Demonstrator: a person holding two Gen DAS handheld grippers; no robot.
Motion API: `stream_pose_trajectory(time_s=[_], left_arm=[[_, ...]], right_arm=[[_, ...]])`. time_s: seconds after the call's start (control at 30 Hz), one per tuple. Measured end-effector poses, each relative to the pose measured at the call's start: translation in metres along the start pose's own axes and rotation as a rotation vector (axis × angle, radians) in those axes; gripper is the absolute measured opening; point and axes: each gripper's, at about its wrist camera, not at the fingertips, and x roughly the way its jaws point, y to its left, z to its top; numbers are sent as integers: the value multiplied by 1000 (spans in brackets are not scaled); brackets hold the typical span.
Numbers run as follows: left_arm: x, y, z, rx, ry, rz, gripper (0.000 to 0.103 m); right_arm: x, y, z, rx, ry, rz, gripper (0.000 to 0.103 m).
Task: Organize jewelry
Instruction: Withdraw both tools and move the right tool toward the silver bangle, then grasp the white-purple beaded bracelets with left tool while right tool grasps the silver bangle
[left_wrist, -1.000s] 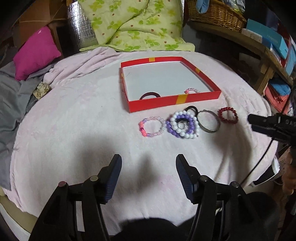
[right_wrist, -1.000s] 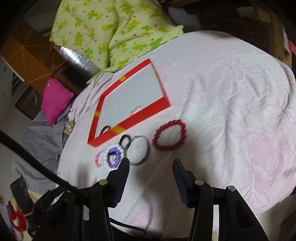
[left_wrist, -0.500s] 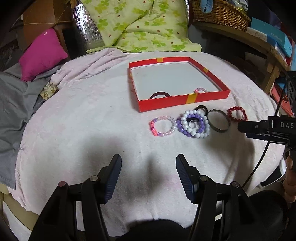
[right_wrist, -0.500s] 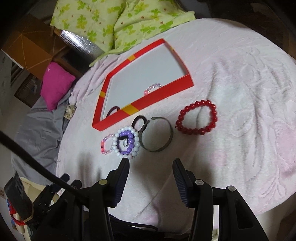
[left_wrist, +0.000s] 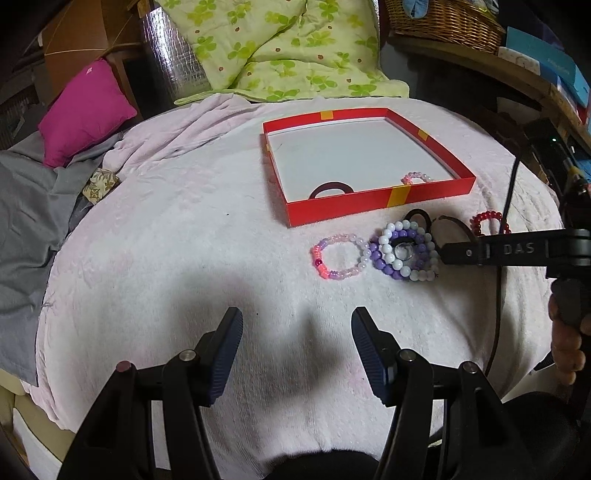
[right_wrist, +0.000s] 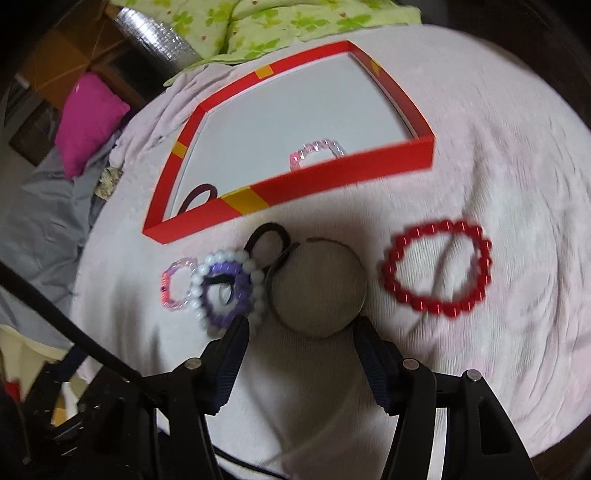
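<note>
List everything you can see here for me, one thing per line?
Tray: one, red with yellow tape, white floor, on the blanket.
Hair tie: one, dark, in the tray by its near wall.
Small beaded bracelet: one, pink and clear, in the tray.
Pastel bracelet: one, pink and lilac, in front of the tray.
Pearl and purple bracelets: a stack, white and purple, beside the pastel one.
Black hair tie: one, behind the stack.
Bangle: one, dark metal, just ahead of the right gripper.
Red bracelet: one, to the right.
Blanket: one, pale pink.
Quilt: green, floral.
Cushion: magenta.
Basket: wicker.
Left gripper: open, empty.
Right gripper: open, jaws just widened, empty.
</note>
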Motion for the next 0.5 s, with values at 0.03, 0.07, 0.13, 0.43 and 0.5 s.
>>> stream_pose_trajectory(time_s=[0.03, 0.07, 0.13, 0.43, 0.5], left_arm=[[0, 0, 1, 1, 0, 1, 62], [1, 0, 2, 3, 1, 3, 62], [2, 0, 3, 5, 3, 4, 62], [5, -7, 9, 21, 6, 19, 63], [5, -9, 10, 27, 7, 22, 63]], right_arm=[[2, 2, 1, -14, -10, -13, 63], [2, 4, 2, -25, -21, -20, 63], [3, 5, 3, -42, -38, -25, 63], [-3, -15, 4, -27, -84, -2, 32], [-4, -21, 4, -13, -84, 17, 29]])
